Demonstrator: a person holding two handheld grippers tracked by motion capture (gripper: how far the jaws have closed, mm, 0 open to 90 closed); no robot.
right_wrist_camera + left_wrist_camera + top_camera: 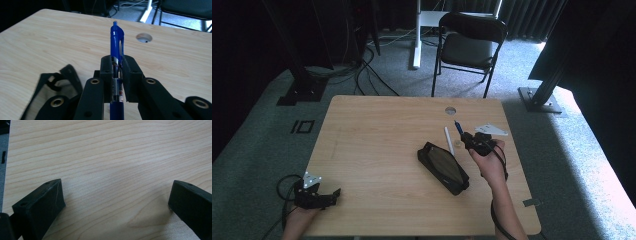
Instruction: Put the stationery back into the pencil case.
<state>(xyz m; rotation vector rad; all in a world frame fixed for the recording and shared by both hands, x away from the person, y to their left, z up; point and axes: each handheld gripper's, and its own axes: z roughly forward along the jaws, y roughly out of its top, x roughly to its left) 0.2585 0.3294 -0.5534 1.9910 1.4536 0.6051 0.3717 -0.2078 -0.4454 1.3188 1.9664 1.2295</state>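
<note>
- While my right gripper (116, 72) is clamped on the blue pen (116, 43), I read the step as carrying it to the black pencil case (443, 167); pen sits lifted off the wood, jaws pinching its barrel mid-length, clip end pointing away from me.
- Case lies flat near table centre, mesh face up, just left of that gripper. Can't tell if its zip is open (too small in the high view).
- White pen (448, 140) lies on the table between case and right gripper, not yet picked.
- Left gripper (323, 196) idles at the near-left edge, jaws spread wide, nothing between them, bare wood below.
- Next move, my guess: swing the pen over the case mouth, line it up lengthwise, then let go. Left may need to hold the case steady.
- Surface: light wood-grain table (377, 130), round cable hole (450, 110) at the far edge.
- Room: grey carpet, black folding chair (469, 42) beyond, dark curtains, loose cables on the floor.
</note>
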